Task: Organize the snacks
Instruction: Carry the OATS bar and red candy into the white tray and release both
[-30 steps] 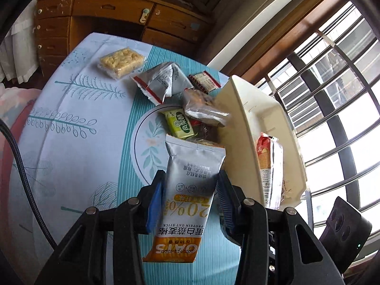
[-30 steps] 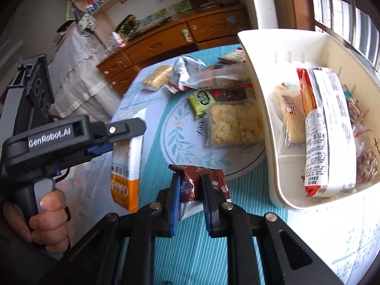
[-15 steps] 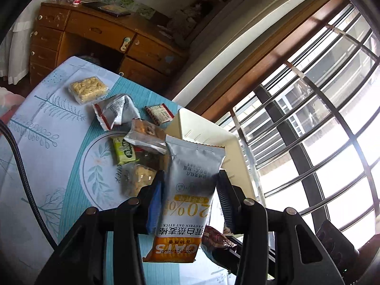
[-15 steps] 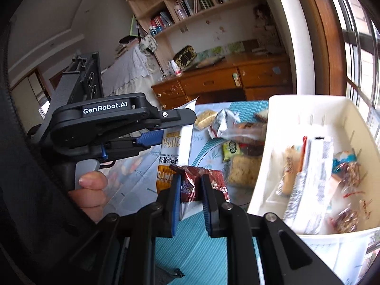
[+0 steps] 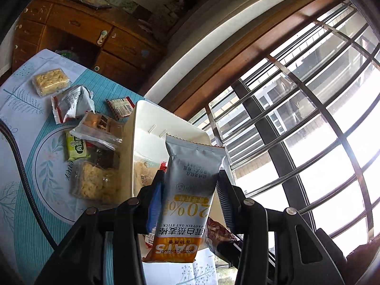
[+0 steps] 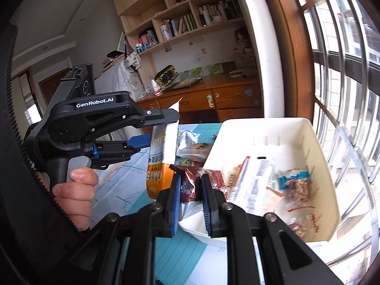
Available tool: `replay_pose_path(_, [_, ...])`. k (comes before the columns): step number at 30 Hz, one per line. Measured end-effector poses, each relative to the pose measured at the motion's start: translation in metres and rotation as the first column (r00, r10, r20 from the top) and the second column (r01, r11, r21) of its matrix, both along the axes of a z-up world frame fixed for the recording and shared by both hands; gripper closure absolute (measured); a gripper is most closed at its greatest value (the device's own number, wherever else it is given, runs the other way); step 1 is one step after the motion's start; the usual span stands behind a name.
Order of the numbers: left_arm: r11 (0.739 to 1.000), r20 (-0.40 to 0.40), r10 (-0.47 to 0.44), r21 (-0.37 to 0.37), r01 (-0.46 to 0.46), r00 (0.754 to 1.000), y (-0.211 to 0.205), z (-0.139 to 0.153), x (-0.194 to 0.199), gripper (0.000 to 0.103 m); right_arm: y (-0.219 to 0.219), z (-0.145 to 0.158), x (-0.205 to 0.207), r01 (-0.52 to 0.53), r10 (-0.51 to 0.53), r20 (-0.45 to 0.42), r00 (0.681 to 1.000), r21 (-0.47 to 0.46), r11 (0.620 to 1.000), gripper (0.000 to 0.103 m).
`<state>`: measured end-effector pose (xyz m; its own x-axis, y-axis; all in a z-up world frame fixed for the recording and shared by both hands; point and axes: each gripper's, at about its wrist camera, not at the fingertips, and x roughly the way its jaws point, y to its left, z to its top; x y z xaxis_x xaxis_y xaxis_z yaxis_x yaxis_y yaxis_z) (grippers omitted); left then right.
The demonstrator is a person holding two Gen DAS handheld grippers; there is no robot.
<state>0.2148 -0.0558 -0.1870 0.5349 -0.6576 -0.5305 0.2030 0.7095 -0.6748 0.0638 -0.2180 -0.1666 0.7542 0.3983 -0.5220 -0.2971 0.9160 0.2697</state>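
Left gripper [image 5: 190, 190]: jaws clenched across mid-body of oat stick pack [image 5: 187, 199], held above bench beside white bin [image 6: 320, 156].
Right gripper [image 6: 191, 190]: jaws clenched on dark red wrapper [image 6: 197, 180] at bin's near rim.
Both judged light, soft, slippery foil; grip mid-body, not crimped ends.

The oat bar packet [image 5: 190, 197] is matt grey-and-orange foil; the dark red wrapper [image 6: 190, 185] is glossy and crinkled. The white bin [image 6: 315, 147] is smooth plastic, the desk [image 5: 78, 30] worn varnished wood.
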Motion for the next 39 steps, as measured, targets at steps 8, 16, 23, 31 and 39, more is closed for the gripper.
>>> replay_pose_path(8, [0.996, -0.020, -0.059, 0.070, 0.060, 0.998, -0.041, -0.009, 0.011, 0.061, -0.031, -0.005, 0.001, 0.081, -0.081, -0.014, 0.997, -0.024, 0.996, 0.086])
replay_pose_path(16, [0.984, -0.073, -0.060, 0.162, 0.071, 0.996, -0.056, -0.022, 0.015, 0.028, -0.053, -0.017, 0.010, 0.157, -0.160, -0.063, 0.985, -0.049, 0.986, 0.083])
replay_pose_path(23, [0.977, -0.113, -0.009, 0.212, 0.033, 0.994, -0.040, -0.023, 0.017, 0.022, -0.057, -0.025, 0.018, 0.184, -0.188, -0.105, 0.976, -0.053, 0.982, 0.070])
replay_pose_path(31, [0.965, -0.110, 0.020, 0.264, 0.009, 0.994, -0.007, -0.018, 0.018, 0.017, -0.039, -0.025, 0.026, 0.190, -0.196, -0.094, 0.976, -0.072, 0.979, 0.062])
replay_pose_path(39, [0.924, -0.132, 0.055, 0.382, 0.000, 0.990, 0.039, -0.016, 0.023, 0.017, -0.005, -0.027, 0.037, 0.214, -0.219, -0.098, 0.971, -0.061, 0.975, 0.062])
